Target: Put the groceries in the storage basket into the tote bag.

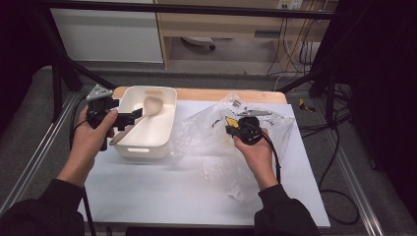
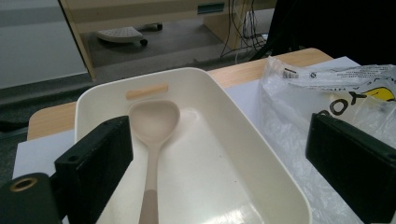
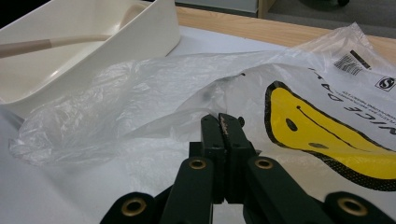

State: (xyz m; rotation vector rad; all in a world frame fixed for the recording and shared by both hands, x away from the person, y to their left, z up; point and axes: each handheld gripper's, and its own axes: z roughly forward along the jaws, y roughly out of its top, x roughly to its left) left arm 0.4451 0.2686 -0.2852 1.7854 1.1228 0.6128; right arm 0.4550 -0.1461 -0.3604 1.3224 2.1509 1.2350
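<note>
A beige spoon [image 1: 151,104] lies in a white tub [image 1: 147,147] at the table's left, its handle sloping out over the near left rim. My left gripper [image 1: 129,118] hovers at that rim, open. In the left gripper view its jaws [image 2: 217,140] stand wide apart over the tub [image 2: 280,186], with the spoon [image 2: 154,121] lying beside the left jaw, untouched. A clear plastic bag [image 1: 206,128] with a yellow print lies right of the tub. My right gripper [image 1: 230,129] is on it, shut [image 3: 223,122], and a fold of the bag [image 3: 140,84] runs up to its tips.
A white sheet [image 1: 162,196] covers the wooden table [image 1: 206,94]. Crumpled clear film [image 1: 231,182] lies near the front, by the right forearm. Black frame bars [image 1: 59,83] stand at both sides, and cables [image 1: 339,147] trail on the floor at the right.
</note>
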